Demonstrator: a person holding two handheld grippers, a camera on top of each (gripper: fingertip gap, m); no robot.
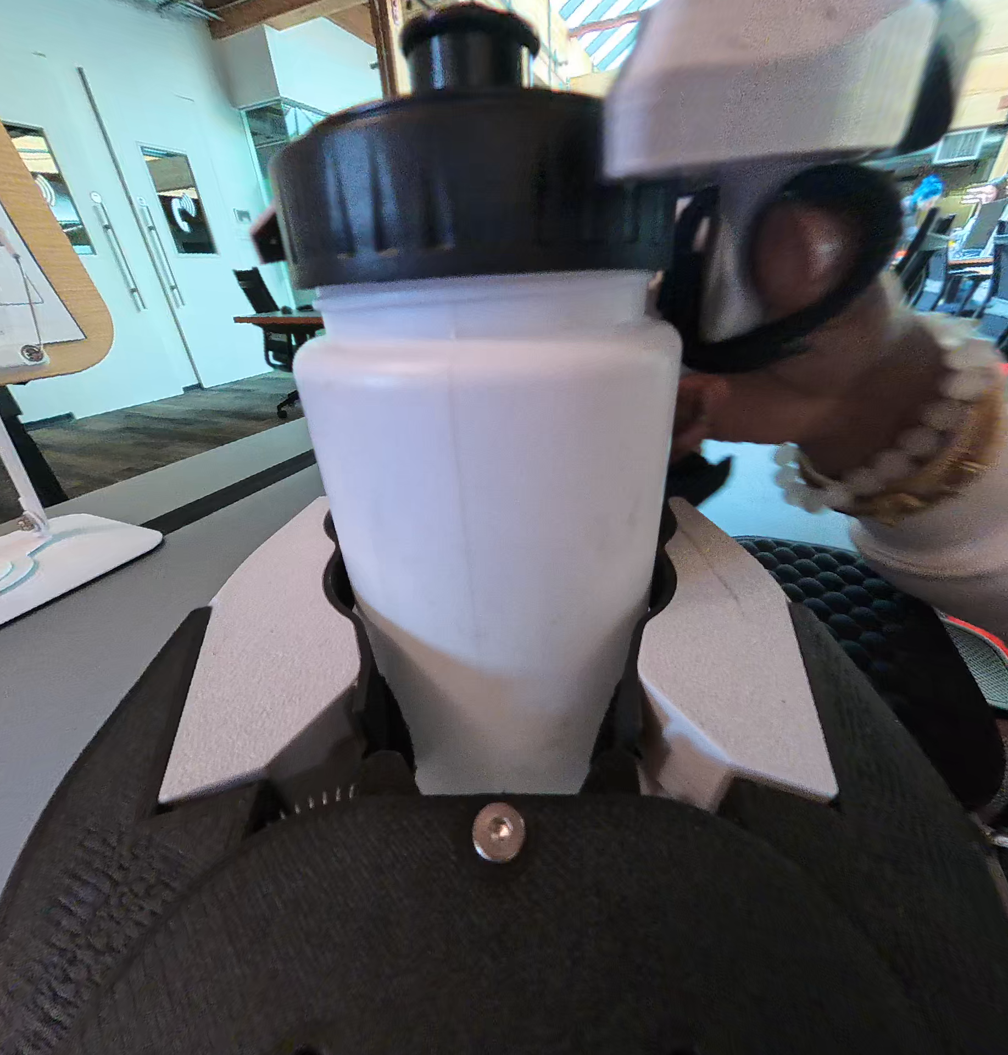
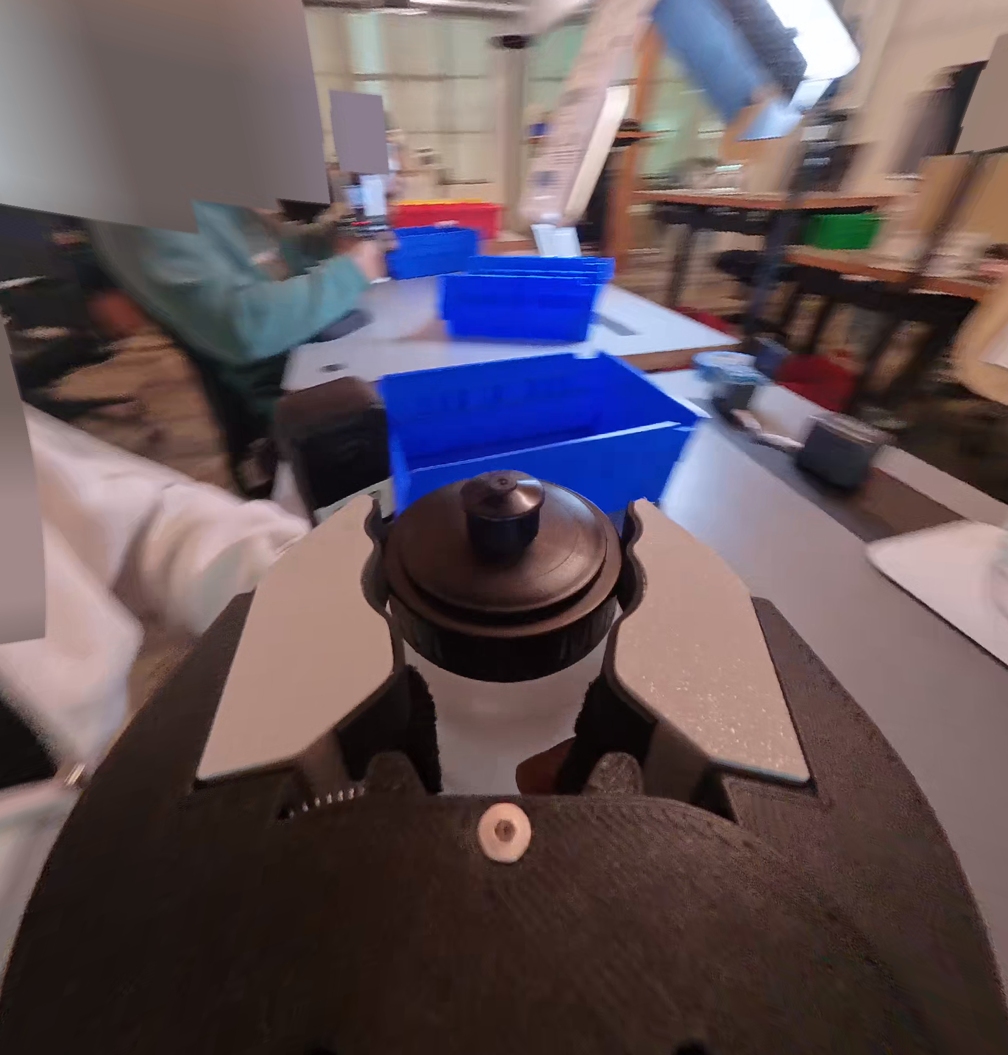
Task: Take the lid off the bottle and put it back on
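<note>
Left gripper clamped round white plastic bottle; right gripper squeezing ribbed black screw lid, blue plastic bin at 12 o'clock.

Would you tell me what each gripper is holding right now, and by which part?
The left gripper clamps the white bottle around its lower body; the right gripper grips the black lid by its ribbed rim.
</note>
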